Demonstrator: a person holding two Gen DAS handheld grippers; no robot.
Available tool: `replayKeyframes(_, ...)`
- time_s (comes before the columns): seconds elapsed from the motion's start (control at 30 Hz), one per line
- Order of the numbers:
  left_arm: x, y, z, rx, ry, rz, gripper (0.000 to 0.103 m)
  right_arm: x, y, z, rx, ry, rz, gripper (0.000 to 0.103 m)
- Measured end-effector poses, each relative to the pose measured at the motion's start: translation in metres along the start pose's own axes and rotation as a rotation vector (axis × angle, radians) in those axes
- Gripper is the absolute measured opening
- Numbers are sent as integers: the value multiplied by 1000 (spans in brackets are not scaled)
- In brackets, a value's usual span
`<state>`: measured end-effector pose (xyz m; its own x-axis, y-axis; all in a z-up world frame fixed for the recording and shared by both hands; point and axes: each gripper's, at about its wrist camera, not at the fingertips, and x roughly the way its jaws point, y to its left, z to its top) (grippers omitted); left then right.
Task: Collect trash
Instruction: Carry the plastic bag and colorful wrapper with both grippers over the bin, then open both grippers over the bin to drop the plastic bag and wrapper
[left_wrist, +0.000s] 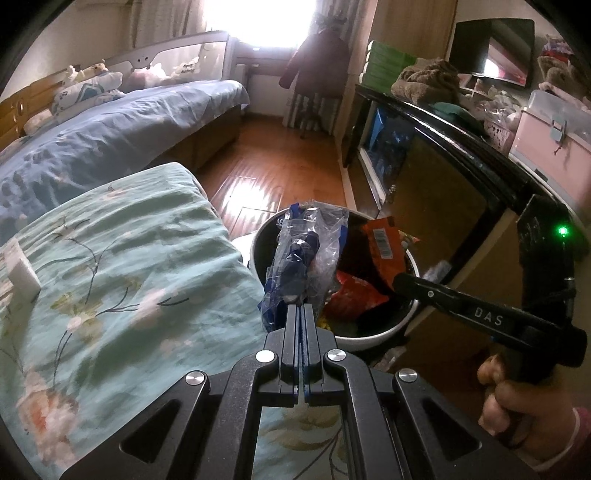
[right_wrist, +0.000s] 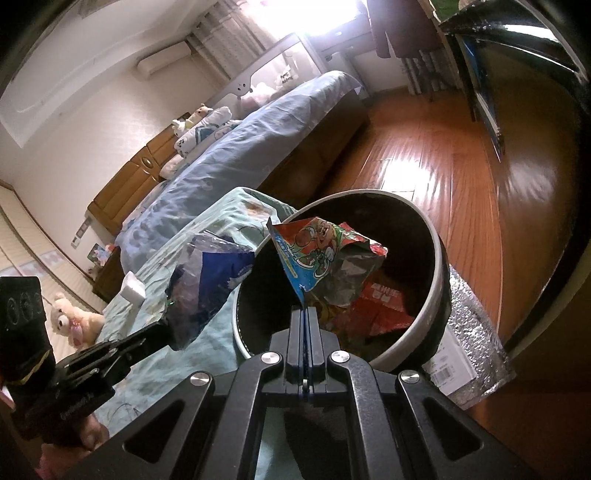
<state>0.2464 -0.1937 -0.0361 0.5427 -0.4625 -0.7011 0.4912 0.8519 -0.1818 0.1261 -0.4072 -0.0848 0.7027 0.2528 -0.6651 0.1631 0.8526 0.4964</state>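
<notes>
Bedroom with wooden floor (left_wrist: 255, 147): we see the left gripper (left_wrist: 301, 308) clamped on a blue-and-clear wrapper (left_wrist: 303, 254) and the right gripper (right_wrist: 303, 310) clamped on a cartoon snack bag (right_wrist: 317, 254), both over the round bin (right_wrist: 441, 258) beside the floral quilt (left_wrist: 122, 280).

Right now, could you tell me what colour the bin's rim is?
White, around a black inside; the bin's rim shows best in the right wrist view.

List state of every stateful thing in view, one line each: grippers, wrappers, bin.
left gripper: shut on the clear-and-blue plastic wrapper.
clear-and-blue plastic wrapper: crumpled, held up at the bin's rim.
right gripper: shut on the cartoon snack bag.
cartoon snack bag: crumpled, torn open, held over the bin.
trash bin: lidless, upright on the floor beside the bed, partly filled with red and orange wrappers.
</notes>
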Motion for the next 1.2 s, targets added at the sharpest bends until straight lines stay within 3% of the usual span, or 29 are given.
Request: replayKeyframes(1.2, 42, -17, 21, 29, 39, -6, 0, 23, -15, 28, 12, 18, -46, 0)
